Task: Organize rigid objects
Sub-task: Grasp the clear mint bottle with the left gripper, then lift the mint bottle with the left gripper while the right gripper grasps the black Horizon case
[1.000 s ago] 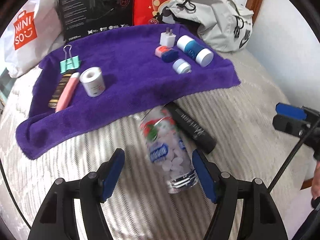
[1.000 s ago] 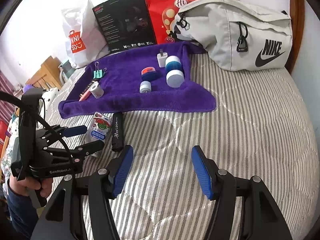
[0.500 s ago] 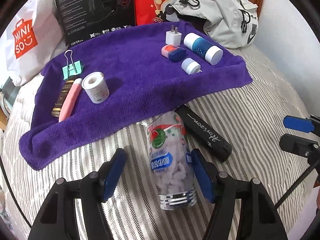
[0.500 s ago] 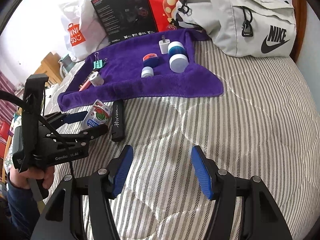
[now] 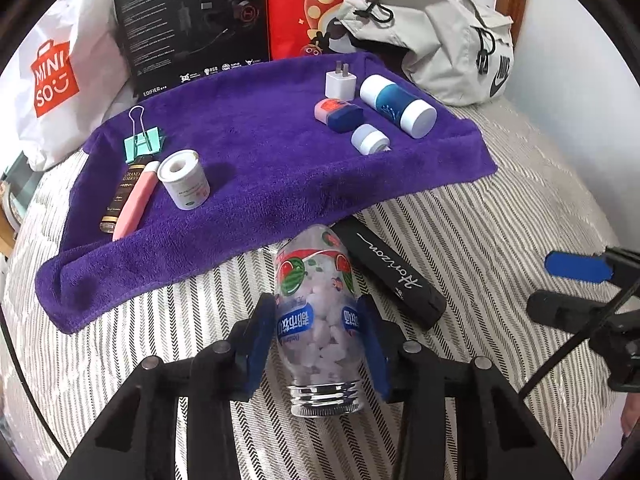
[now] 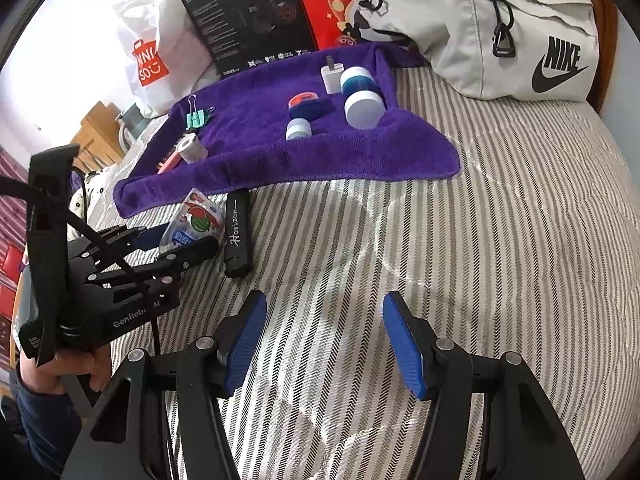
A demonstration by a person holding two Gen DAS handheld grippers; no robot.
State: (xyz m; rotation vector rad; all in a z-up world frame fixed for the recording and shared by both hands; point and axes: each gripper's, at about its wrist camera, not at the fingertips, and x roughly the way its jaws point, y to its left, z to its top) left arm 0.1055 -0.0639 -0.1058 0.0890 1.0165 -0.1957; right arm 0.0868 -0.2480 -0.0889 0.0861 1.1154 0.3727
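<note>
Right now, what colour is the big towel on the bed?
The towel is purple. It shows best in the left wrist view.

Bright, even daylight; soft shadows, sharp focus, strong fisheye edge distortion.

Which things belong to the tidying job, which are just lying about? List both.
Job: clear candy bottle with silver cap in the left gripper; black Horizon tube; purple towel.

Lying about: grey Nike bag; white Miniso bag; black Edifier box.

The black headphone box [image 5: 192, 24] and red printed bag [image 5: 320, 4] are cut off by the top edge; small print on the white tape roll [image 5: 185, 179] is unreadable.
</note>
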